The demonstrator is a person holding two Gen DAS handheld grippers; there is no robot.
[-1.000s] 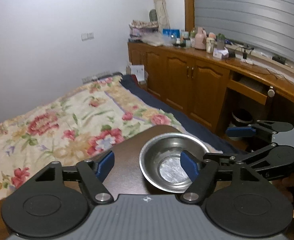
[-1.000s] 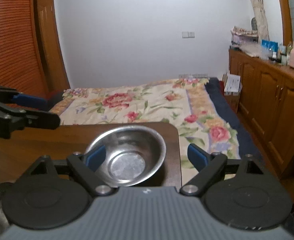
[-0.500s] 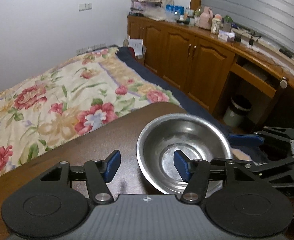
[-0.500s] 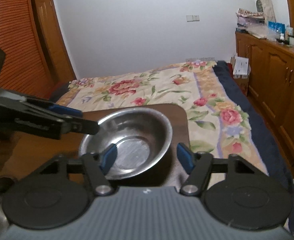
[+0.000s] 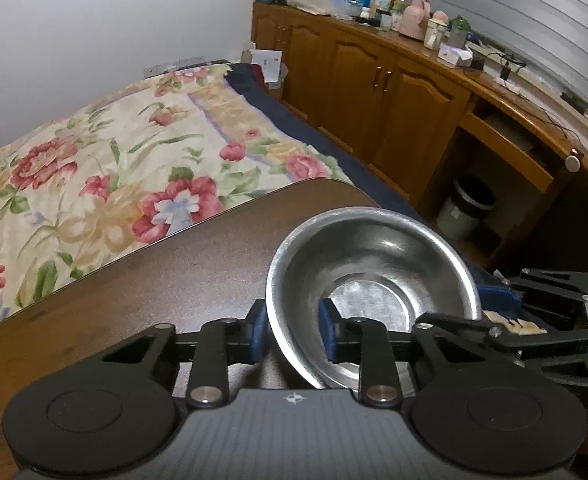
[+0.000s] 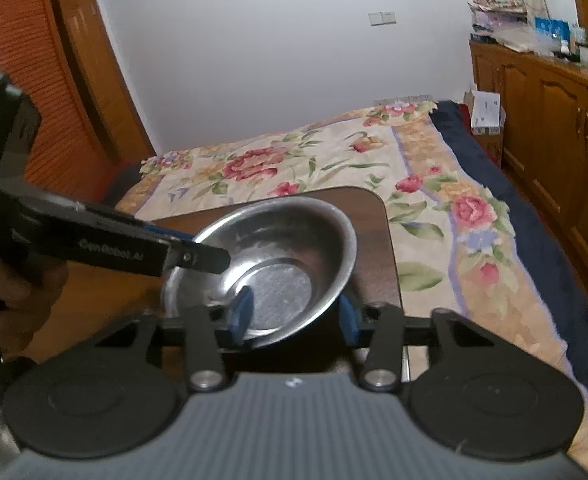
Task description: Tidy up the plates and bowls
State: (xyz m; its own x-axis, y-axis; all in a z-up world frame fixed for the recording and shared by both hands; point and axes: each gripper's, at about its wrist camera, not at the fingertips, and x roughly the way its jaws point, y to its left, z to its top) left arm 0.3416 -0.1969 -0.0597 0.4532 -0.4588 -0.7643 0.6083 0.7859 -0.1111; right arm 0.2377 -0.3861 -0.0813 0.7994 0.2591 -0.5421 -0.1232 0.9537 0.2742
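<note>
Steel bowl (image 5: 374, 280) tilted on table (image 5: 173, 280), left gripper (image 5: 291, 330) and right gripper (image 6: 294, 316) closing, seemingly clamping opposite rims

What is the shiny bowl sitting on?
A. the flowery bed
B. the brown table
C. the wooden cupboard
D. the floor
B. The bowl rests near the corner of the dark brown table, while the flowery bed lies beyond the table edge and the cupboard stands further off by the wall.
</note>
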